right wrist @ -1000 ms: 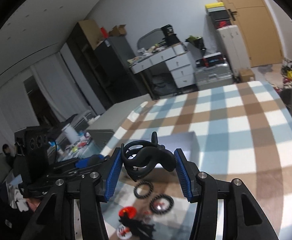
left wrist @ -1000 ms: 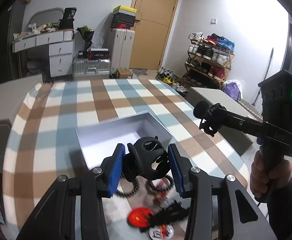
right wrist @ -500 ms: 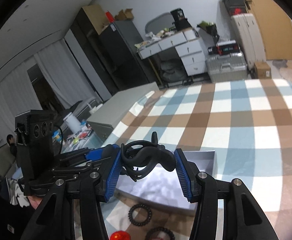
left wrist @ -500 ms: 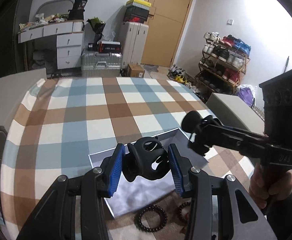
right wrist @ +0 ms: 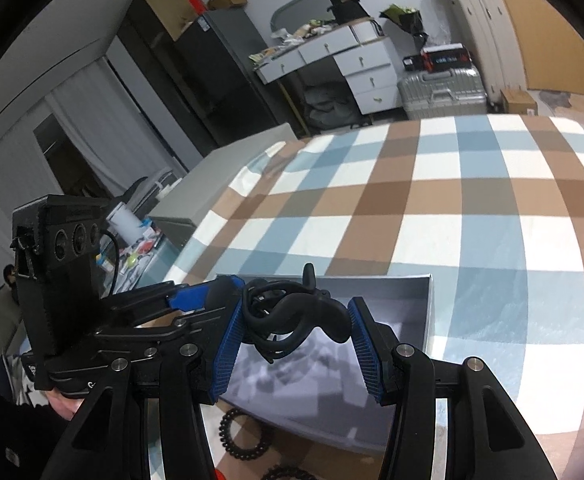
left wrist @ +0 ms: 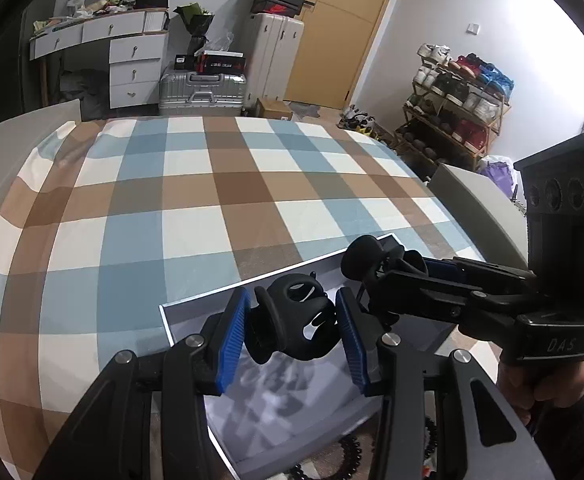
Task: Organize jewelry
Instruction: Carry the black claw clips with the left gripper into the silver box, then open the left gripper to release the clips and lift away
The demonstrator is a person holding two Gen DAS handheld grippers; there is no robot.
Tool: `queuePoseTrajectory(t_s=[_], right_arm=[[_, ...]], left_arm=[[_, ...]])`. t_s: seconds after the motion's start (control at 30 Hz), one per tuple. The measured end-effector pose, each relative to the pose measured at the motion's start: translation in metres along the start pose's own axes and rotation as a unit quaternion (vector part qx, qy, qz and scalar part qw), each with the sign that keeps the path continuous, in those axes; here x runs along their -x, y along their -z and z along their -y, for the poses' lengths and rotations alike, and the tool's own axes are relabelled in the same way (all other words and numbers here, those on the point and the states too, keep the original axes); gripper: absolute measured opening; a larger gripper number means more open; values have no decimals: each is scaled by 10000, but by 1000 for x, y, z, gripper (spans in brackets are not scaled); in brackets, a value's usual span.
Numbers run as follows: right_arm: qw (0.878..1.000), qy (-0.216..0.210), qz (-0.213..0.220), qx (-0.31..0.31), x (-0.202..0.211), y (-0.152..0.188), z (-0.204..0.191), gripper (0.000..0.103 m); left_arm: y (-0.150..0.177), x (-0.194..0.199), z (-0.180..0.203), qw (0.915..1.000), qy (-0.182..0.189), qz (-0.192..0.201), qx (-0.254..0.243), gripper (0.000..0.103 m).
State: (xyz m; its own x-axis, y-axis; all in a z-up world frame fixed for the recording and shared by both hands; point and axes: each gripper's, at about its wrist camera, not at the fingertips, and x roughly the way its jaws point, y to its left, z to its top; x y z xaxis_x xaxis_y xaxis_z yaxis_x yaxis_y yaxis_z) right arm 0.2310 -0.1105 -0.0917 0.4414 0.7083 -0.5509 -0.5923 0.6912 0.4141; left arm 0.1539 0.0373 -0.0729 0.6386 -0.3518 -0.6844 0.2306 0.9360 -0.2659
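Both grippers w/ black clips over white box on plaid cloth.
L gripper (left wrist: 292, 330) clamps clip (left wrist: 295, 326); R gripper (right wrist: 292, 334), at its 2 o'clock, clamps claw clip (right wrist: 292, 314). Box (right wrist: 427, 320) beneath both; bead rings (right wrist: 244, 434) at 6 o'clock. Since 1 s ago both moved from trinkets to over box.

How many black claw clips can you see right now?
2: one claw clip held in the left gripper, the other clip in the right gripper, both over the grey box. Others may be hidden.
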Motion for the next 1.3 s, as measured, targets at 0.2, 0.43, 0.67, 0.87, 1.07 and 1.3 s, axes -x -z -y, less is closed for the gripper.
queuePoseTrajectory(t_s=[0.2, 0.43, 0.67, 0.87, 1.07, 1.3], right_arm=[[9999, 41, -100, -95, -8, 0, 5, 52], [9996, -14, 130, -249, -4, -1, 7, 65], [9979, 85, 581, -264, 27, 1, 1, 77], [9941, 411, 1004, 0, 57, 5, -15, 88], [9902, 542, 1266, 220, 77, 11, -33, 91], [9847, 687, 1530, 478, 96, 24, -53, 101]], left_arm=[[2, -6, -4, 9998, 119, -156, 102, 39], [0, -4, -5, 9998, 120, -169, 64, 44], [0, 13, -6, 9999, -90, 31, 52, 60], [5, 28, -4, 9992, -344, 124, 141, 64], [9, 40, 0, 9978, -551, 302, 185, 66], [13, 62, 9, 9942, -847, 657, 105, 82]])
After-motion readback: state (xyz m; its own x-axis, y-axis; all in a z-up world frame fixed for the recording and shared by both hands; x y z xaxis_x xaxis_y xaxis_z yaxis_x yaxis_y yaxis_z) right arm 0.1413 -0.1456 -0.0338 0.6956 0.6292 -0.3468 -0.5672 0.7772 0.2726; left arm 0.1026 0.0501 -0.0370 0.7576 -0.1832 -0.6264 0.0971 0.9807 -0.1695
